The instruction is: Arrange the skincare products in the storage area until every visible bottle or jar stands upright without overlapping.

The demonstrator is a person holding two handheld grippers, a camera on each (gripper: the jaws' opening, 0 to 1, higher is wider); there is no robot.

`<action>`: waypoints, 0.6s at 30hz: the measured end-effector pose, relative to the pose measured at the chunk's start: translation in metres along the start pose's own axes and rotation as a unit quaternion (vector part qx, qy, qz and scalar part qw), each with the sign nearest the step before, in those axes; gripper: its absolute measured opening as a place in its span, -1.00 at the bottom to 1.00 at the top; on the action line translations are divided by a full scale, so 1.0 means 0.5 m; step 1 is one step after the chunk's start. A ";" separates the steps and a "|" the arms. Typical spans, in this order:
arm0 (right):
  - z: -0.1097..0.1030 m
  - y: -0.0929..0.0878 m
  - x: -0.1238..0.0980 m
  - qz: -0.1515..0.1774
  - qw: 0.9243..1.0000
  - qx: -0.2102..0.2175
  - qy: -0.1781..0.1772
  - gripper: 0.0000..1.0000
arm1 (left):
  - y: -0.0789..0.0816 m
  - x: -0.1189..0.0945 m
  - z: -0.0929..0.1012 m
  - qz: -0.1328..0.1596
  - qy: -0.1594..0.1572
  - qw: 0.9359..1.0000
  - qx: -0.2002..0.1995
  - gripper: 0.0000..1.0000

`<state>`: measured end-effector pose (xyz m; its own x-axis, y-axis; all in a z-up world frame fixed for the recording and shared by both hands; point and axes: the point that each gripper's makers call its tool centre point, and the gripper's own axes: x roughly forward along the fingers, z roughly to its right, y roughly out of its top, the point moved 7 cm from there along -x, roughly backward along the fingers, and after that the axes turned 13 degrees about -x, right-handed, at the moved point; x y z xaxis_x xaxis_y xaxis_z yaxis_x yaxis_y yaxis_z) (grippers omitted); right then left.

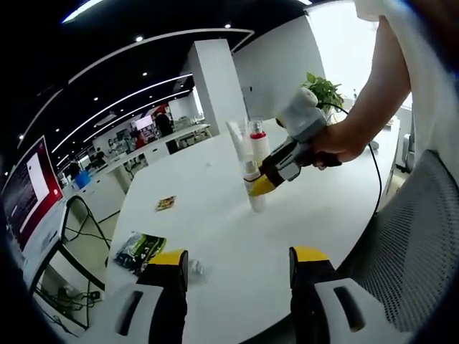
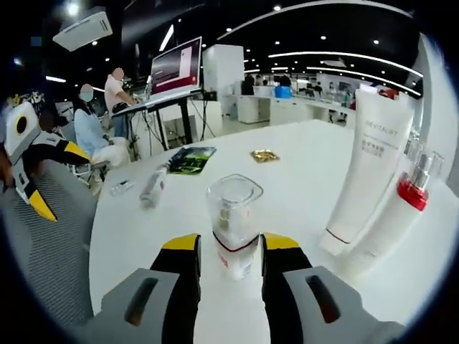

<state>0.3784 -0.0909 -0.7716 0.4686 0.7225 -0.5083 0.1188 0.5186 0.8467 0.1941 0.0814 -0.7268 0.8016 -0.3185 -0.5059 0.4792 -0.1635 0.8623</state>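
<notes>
A small bottle with a clear cap (image 2: 233, 222) stands on the white table (image 2: 301, 186) between my right gripper's yellow-tipped jaws, and the right gripper (image 2: 231, 251) is shut on it. In the left gripper view a hand holds that right gripper (image 1: 264, 185) against the same bottle (image 1: 256, 201). Just behind it stand a tall white tube (image 2: 369, 161) (image 1: 239, 140) and a bottle with a red band (image 2: 405, 208) (image 1: 259, 142), both upright. A small pale tube (image 2: 152, 188) lies flat nearer the table edge. My left gripper (image 1: 239, 261) is open and holds nothing; it also hangs at the left (image 2: 32, 175).
A green packet (image 1: 140, 247) (image 2: 188, 159) and a small gold packet (image 1: 166, 203) (image 2: 265, 155) lie on the table. A mesh chair (image 1: 405, 244) stands by the near edge. A potted plant (image 1: 323, 89) is at the far end. People sit at a desk (image 2: 93, 122) beyond.
</notes>
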 end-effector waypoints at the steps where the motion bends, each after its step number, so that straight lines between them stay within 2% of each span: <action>1: 0.001 0.002 0.003 -0.001 1.000 0.008 -0.003 -0.48 | 0.001 0.000 0.000 0.000 0.000 1.000 0.000 0.17; 3: 0.002 0.007 0.008 -0.003 1.000 0.021 -0.008 -0.46 | 0.001 -0.001 0.000 0.000 0.000 1.000 0.000 0.16; 6: 0.001 0.007 0.014 -0.012 1.000 0.007 -0.011 -0.54 | 0.002 -0.001 0.000 0.000 0.000 1.000 0.000 0.16; 12: 0.007 0.007 0.013 -0.011 1.000 0.007 -0.019 -0.55 | 0.002 -0.002 -0.002 0.000 0.001 1.000 0.002 0.15; 14: 0.019 0.010 0.009 0.000 0.999 0.010 -0.031 -0.56 | 0.003 -0.003 -0.001 0.000 0.002 1.000 0.002 0.15; 18: 0.049 0.010 0.001 -0.005 0.998 0.008 -0.059 -0.56 | 0.003 -0.004 -0.001 -0.001 0.001 1.000 0.003 0.12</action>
<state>0.4009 -0.0990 -0.7637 0.5664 0.6584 -0.4956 0.1368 0.5180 0.8444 0.1934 0.0820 -0.7245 0.8007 -0.3168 -0.5084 0.4794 -0.1699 0.8610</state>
